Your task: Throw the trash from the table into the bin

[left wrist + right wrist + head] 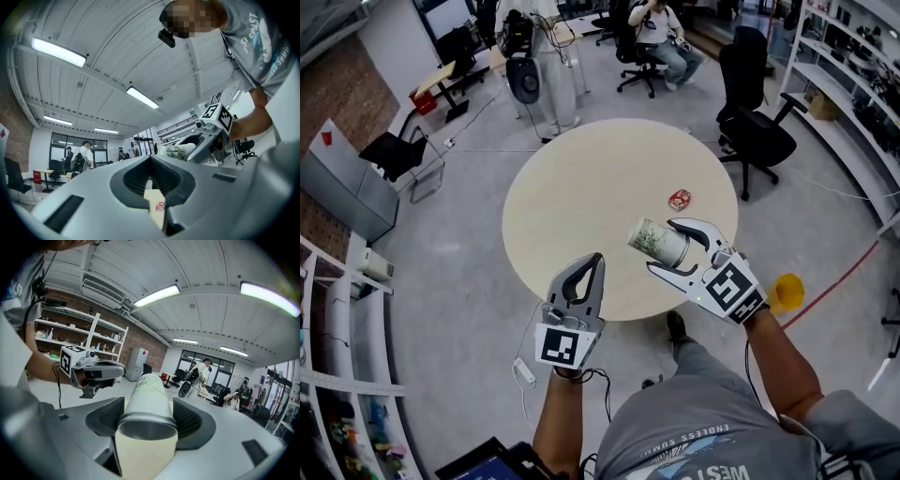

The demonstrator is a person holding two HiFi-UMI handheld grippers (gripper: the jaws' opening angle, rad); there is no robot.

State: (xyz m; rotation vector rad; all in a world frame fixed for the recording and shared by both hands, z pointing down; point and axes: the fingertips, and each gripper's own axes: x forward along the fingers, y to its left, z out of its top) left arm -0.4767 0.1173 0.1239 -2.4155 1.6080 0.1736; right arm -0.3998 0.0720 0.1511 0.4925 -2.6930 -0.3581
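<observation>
Right fingers (pixel 692 228) pinch the cup (pixel 656 241), axis crosswise; wrapper (pixel 680 199) lies beyond the cup, left fingers (pixel 586 277) pressed together beside it.

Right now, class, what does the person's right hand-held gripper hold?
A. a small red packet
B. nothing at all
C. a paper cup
C: the right hand-held gripper is closed on a paper cup, which lies on its side between the jaws, while the small red packet sits on the round table.
</observation>
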